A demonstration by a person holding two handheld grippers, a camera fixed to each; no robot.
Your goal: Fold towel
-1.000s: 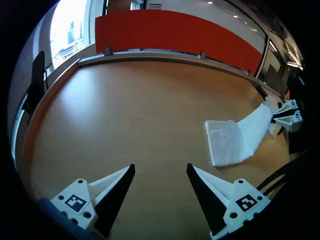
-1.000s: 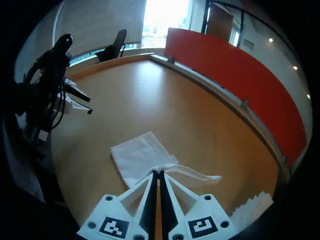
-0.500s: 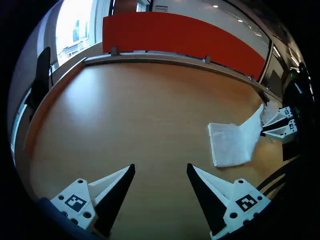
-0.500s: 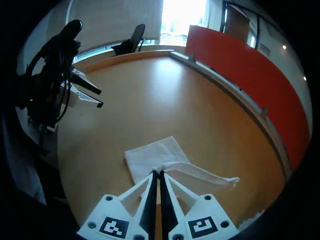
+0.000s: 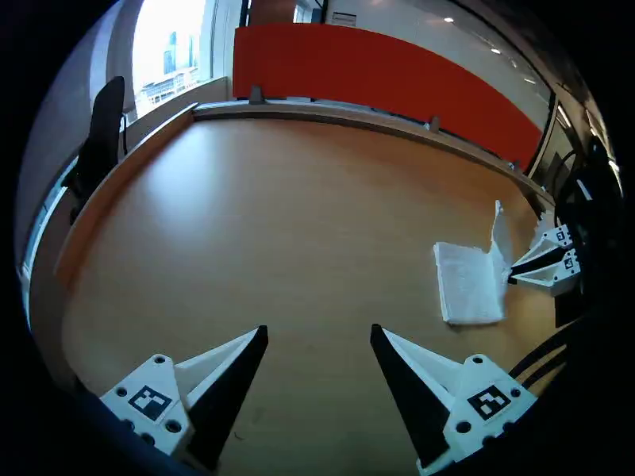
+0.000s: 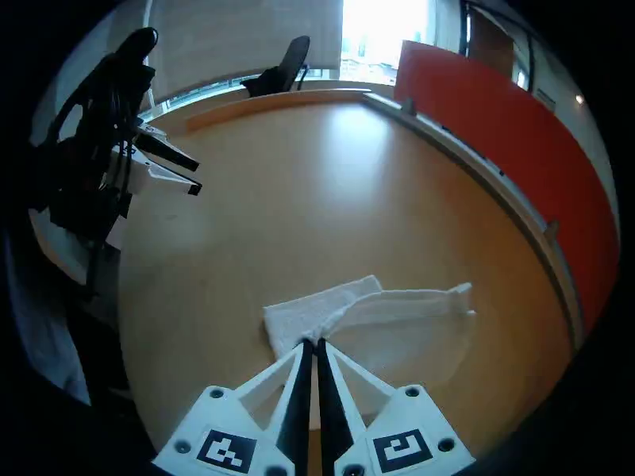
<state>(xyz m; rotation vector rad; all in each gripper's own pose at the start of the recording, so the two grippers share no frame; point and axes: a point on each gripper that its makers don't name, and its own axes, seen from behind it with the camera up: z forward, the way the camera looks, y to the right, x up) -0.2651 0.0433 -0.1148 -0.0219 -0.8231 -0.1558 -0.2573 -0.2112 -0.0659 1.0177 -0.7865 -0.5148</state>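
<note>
- Near the worktop's (image 5: 238, 238) right edge, left gripper view: white towel (image 5: 470, 282), one part flat on the wood, the other raised almost on edge.
- Right tongs (image 5: 512, 274) touch that raised part; their rear is lost in dark clutter, hard to make out.
- Right gripper view: right tongs (image 6: 312, 343) clenched on the towel's (image 6: 373, 317) near edge, lifted layer spread over the flat one. Exact pinch spot is hidden behind the fingertips.
- Left tongs (image 5: 317, 329) released, fingers wide apart over bare wood, well apart from the towel.
- Right gripper view: left tongs (image 6: 198, 178) at far left by the worktop's edge, spread; the hand holding them can't be made out among black cables (image 6: 95, 159).
- Chair (image 5: 99, 143) and red panel (image 5: 381, 67) stand beyond the far edge; the chair is a dark silhouette against the window.
</note>
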